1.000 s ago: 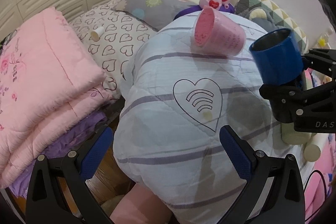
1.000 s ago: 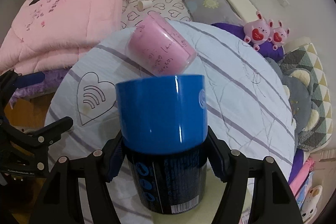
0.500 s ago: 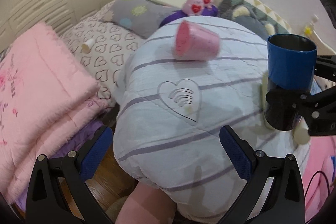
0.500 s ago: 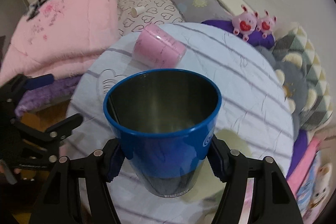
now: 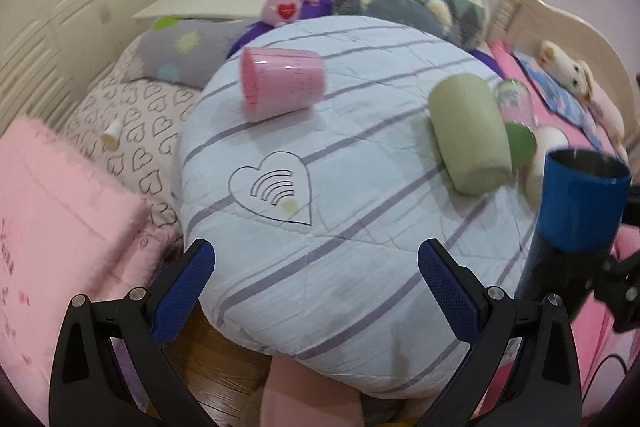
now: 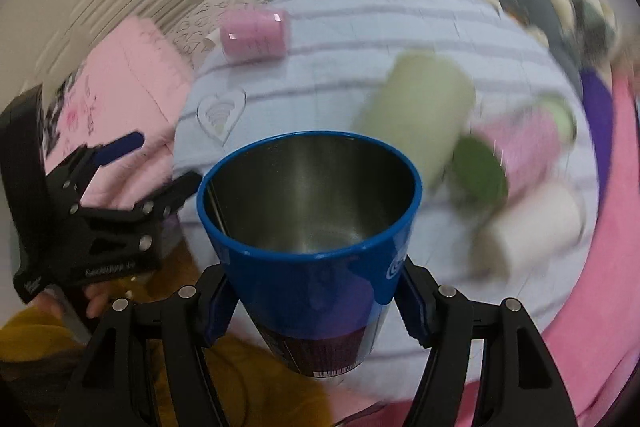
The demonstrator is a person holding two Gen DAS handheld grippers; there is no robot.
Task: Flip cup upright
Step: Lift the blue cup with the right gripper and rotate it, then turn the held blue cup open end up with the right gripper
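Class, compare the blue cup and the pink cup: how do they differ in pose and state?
The blue cup is mouth-up, gripped by the right gripper; the pink cup lies on its side on the striped quilt, untouched. Blue shows a metal interior; pink looks plain plastic. Both are tapered and handleless.

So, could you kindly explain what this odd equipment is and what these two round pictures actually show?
A person holds two handheld clamp tools, each with a fisheye camera looking along its fingers. The left camera shows the open left gripper above a round striped white-and-lilac quilted cushion. On it lie a pink plastic cup and a pale green cup, both on their sides. The right camera shows the right gripper clamping a blue metal-lined cup, mouth up.
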